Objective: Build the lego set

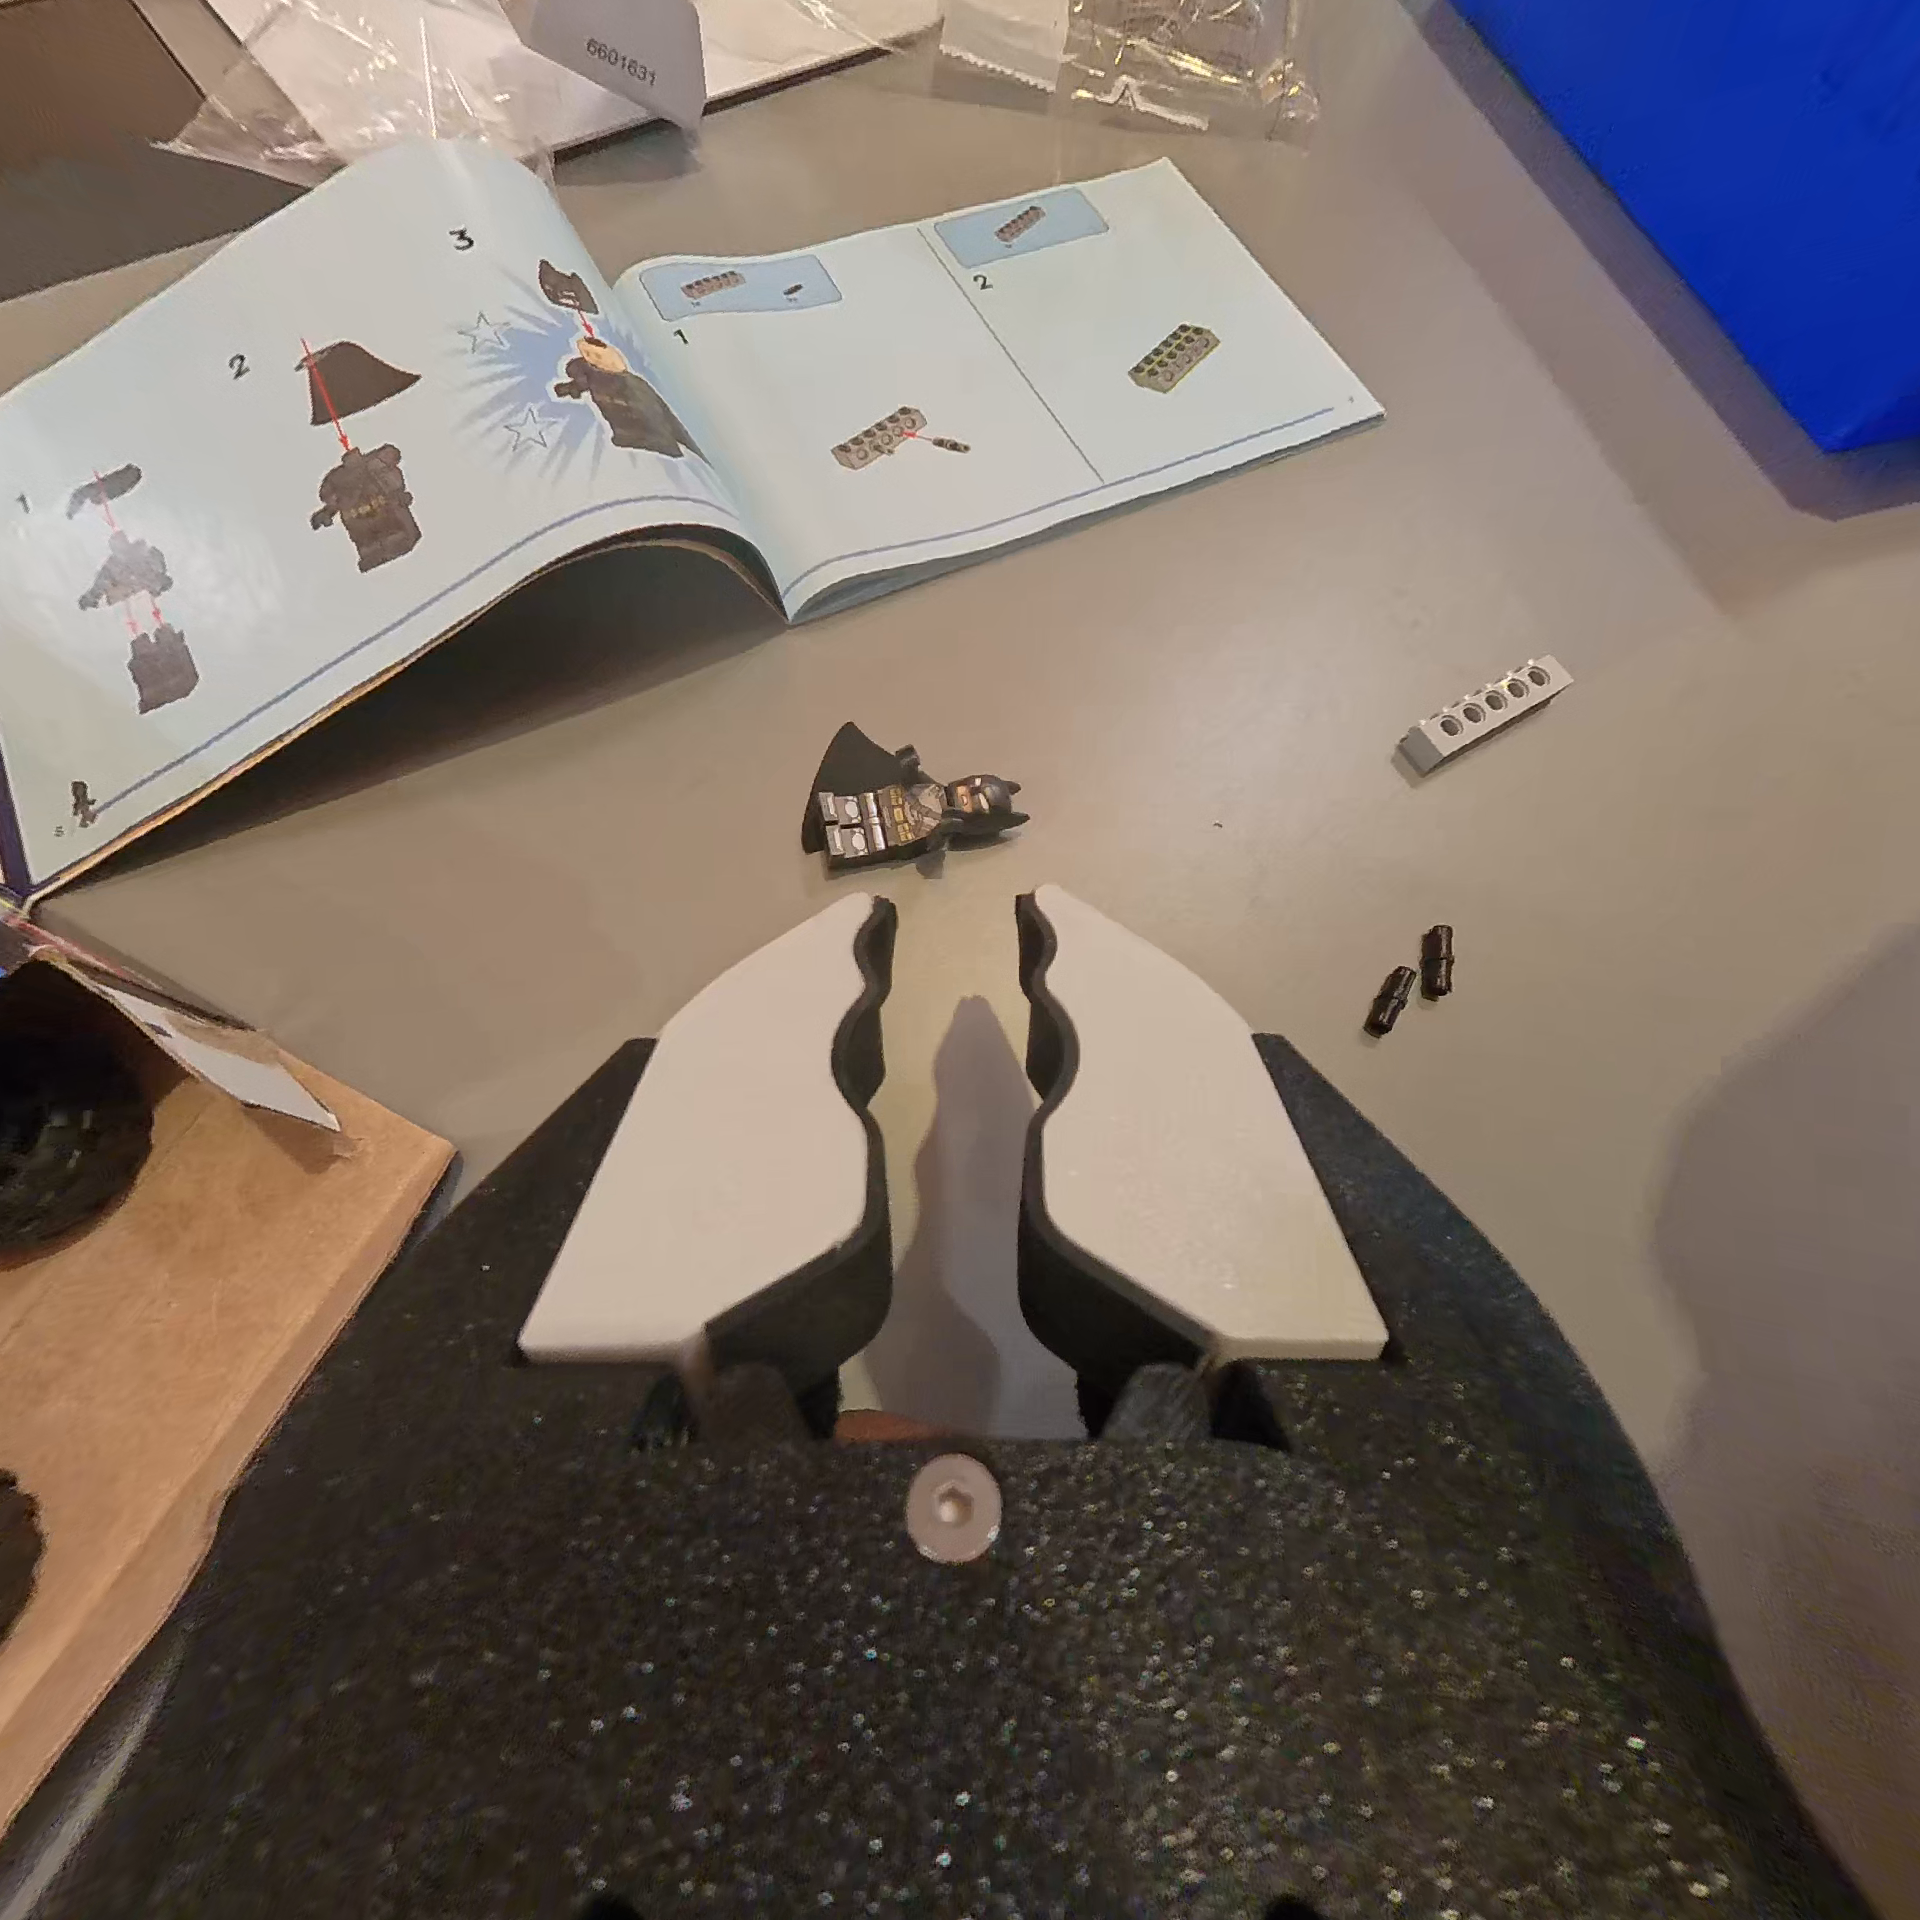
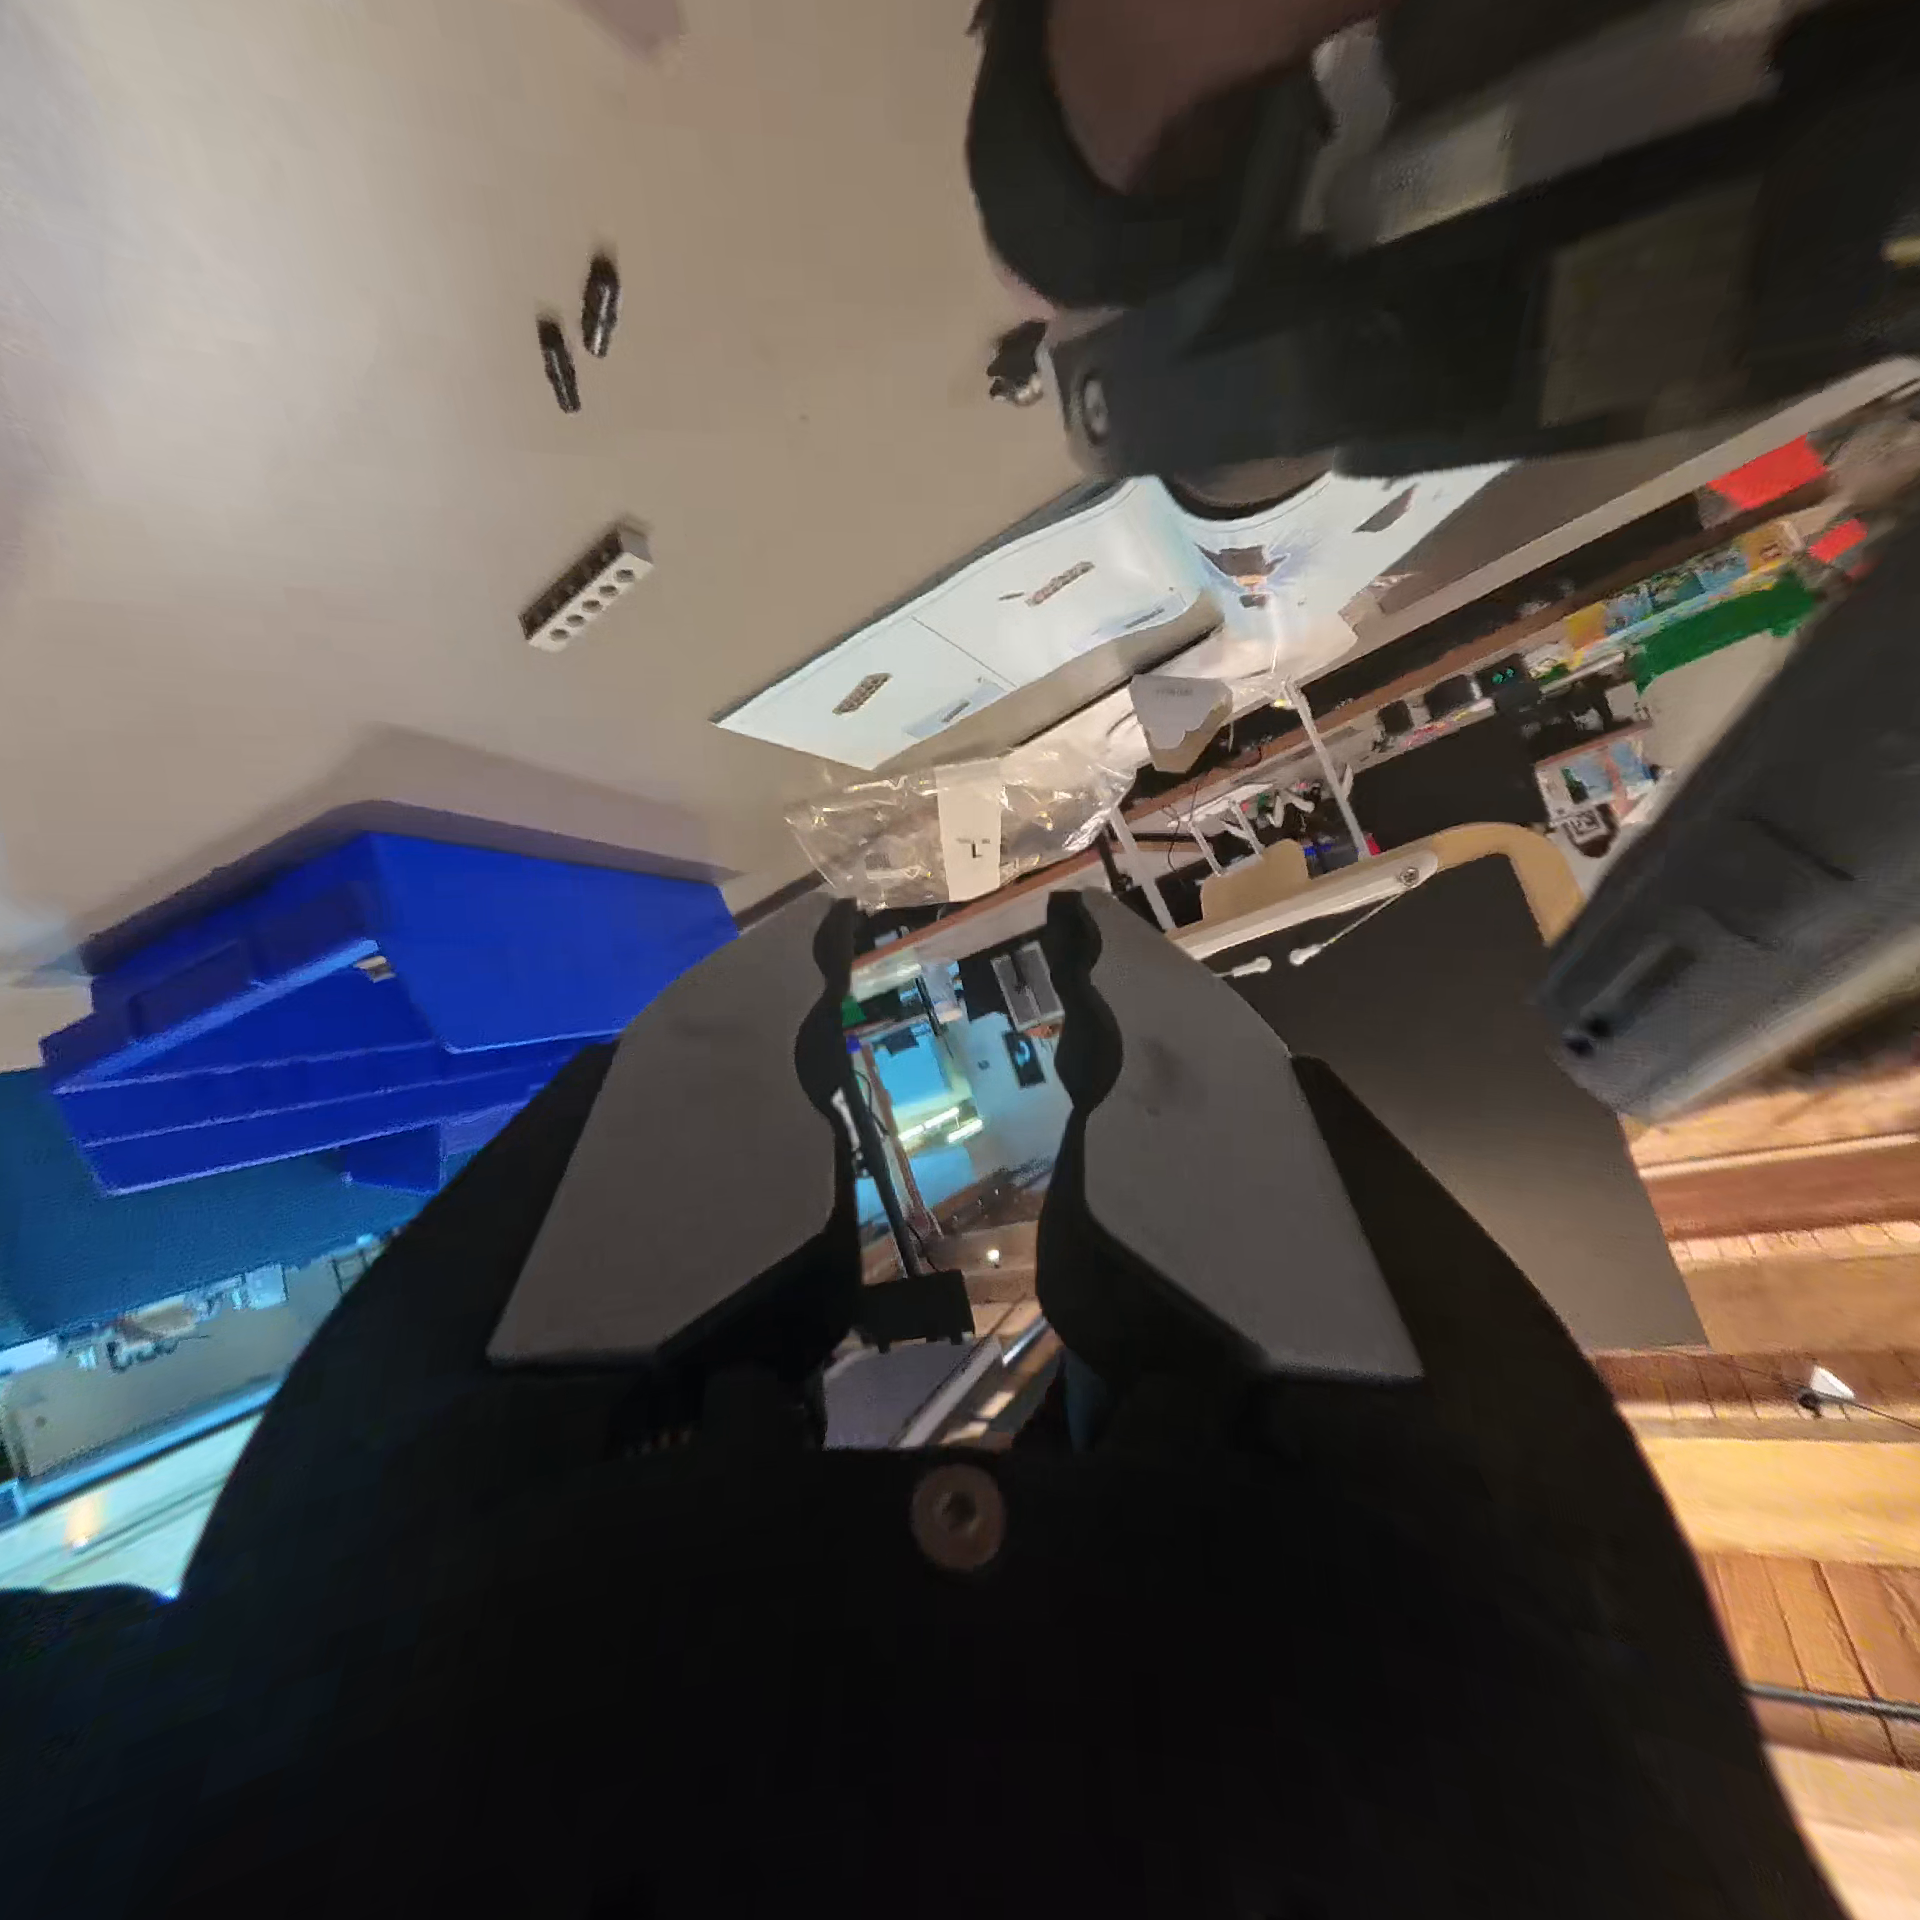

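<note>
The grey counter (image 1: 1299, 582) carries everything here, with a blue bin (image 1: 1714, 208) at its far right edge and a torn cardboard box (image 1: 187, 1278) at the near left. An open instruction booklet (image 1: 935, 395) lies across the far middle, and beyond it sit clear plastic bags (image 1: 1122, 62). The left gripper (image 1: 954, 906) hangs low over the counter with its jaws parted and nothing between them; bare counter shows through the gap. Just ahead of its fingertips, not touching them, a small caped toy figure (image 1: 902, 808) lies on its back. Off to the right, well apart from the figure, rests a light grey brick with holes (image 1: 1488, 715), and nearer the gripper's right side lie two small black pins (image 1: 1415, 977), close together. The right gripper (image 2: 954, 914) is tilted steeply, pointing past the counter's edge toward the room beyond, its jaws apart and bare. In its view the brick with holes (image 2: 587, 587) and the pins (image 2: 580, 330) show on the counter, and the left gripper's body fills the upper right, blurred. Neither gripper touches any piece.
</note>
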A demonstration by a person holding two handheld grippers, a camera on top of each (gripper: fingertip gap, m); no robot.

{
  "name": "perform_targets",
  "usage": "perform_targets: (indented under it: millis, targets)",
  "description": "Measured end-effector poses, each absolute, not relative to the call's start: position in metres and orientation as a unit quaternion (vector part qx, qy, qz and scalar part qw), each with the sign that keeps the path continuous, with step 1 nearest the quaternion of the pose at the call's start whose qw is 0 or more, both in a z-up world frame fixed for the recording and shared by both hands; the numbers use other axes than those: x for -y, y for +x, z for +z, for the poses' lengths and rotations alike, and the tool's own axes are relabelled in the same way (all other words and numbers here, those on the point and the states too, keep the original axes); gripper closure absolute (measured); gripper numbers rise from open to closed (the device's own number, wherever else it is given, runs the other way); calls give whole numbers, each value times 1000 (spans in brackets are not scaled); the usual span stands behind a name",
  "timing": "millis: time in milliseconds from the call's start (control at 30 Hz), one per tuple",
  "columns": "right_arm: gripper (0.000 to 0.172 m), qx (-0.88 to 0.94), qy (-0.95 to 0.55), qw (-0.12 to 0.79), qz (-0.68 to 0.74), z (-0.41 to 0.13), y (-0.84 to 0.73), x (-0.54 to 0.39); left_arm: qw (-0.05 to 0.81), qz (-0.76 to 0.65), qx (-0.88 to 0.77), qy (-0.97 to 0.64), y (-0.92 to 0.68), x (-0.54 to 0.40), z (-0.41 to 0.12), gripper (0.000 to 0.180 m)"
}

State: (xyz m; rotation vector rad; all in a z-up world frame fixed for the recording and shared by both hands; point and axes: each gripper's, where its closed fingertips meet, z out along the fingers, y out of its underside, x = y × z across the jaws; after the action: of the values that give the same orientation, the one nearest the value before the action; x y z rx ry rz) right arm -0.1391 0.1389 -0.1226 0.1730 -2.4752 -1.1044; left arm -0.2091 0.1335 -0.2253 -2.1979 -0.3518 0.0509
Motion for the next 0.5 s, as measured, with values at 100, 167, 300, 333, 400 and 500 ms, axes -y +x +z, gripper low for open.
perform_targets:
  millis: [100,167,300,333,400,500]
  targets:
    - [135,908,80,222,-347,-116,-129,-110,441,19,143,-886,-209,-133,-226,157]
    - [136,910,103,240,-321,-114,-122,-91,438,19,143,-887,-209,-134,-229,158]
    - [135,899,137,277,-310,-120,-115,-69,428,15,142,-892,-208,-135,-235,158]
    - [136,897,142,282,-309,-124,-113,-65,426,15,141,-894,-207,-135,-236,158]
    - [134,895,159,290,-301,-135,-106,-55,425,15,139,-894,-207,-136,-237,158]
    - [136,918,164,236,-275,-161,-95,-57,425,13,138,-894,-206,-137,-237,158]
